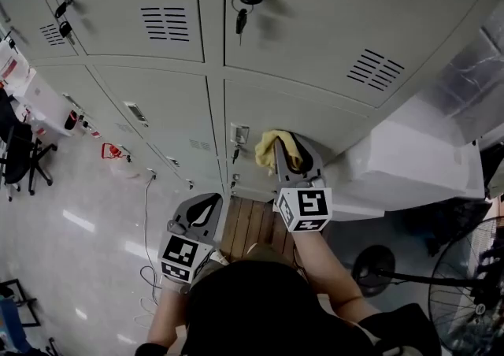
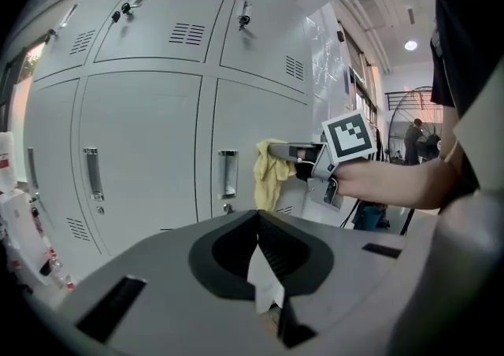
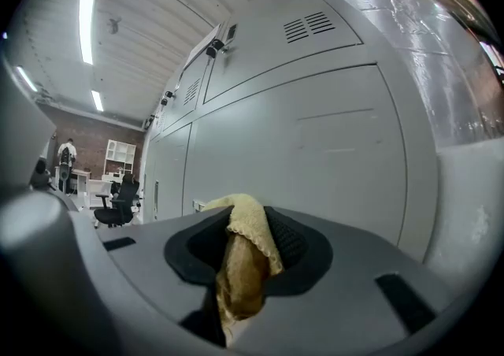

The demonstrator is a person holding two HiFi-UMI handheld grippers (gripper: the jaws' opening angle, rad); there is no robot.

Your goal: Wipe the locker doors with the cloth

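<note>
The right hand-held gripper [image 1: 290, 151] is clenched on the yellow cloth [image 1: 270, 146]. The right gripper view shows it best: the cloth [image 3: 244, 256] is bunched between the jaws with a fold spilling over the top. It's held up at the locker door [image 1: 331, 122] in the middle of the head view, just right of the recessed handle [image 1: 239, 135].

In the left gripper view the cloth [image 2: 268, 172] hangs off the jaw tips right by that door's edge. It looks like it's against the metal, but honestly I can't tell if it's pressing or just shy of it. Gripping a wad with a loose tail makes sense to me, since the soft part meets the door instead of the hard jaws.

The left hand-held gripper [image 1: 205, 206] sits at the lower left of the head view, well apart from the lockers. Its jaws are together with nothing in them. My guess is it's just parked out of the way, since wiping is a one-handed job.

Heads up on the keys [image 1: 246, 0] dangling from the lock at top centre. If the wipe goes up there, I'd expect the cloth could snag on them. None of the doors looks visibly wiped or unwiped, so I can't say how far along this is.
</note>
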